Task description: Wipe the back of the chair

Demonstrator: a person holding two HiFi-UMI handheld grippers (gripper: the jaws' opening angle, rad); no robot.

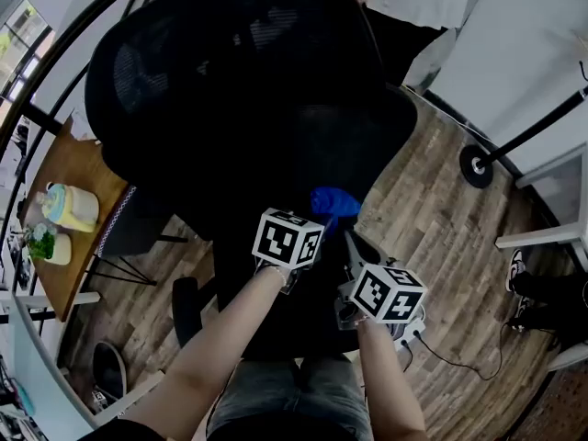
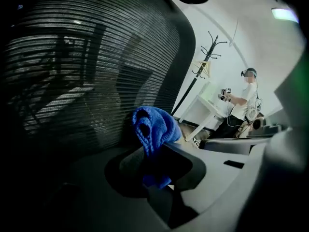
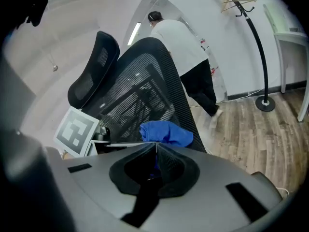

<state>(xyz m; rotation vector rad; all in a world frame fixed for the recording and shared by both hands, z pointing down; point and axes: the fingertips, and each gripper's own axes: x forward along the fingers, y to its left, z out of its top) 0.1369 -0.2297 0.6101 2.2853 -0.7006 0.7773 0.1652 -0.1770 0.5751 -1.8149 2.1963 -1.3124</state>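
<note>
Gripping the cloth (image 2: 152, 129) at the chair (image 1: 230, 81) back, I keep left gripper (image 2: 155, 154) and right gripper (image 3: 155, 147) both clamped on it; wood floor (image 1: 432, 219) beneath the chair, desk (image 1: 78, 242) beside.

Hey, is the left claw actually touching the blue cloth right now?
Touching. The left gripper view shows the blue cloth pinched in the left claw, its jaws closed on the fabric.

Your blue cloth (image 1: 333, 200) is bunched into a crumpled wad, pinched in your left gripper (image 2: 155, 158) and held close against the lower part of the chair back (image 1: 239, 72). That back is black ribbed mesh, upright, with a black headrest (image 3: 94, 76) above it.
</note>
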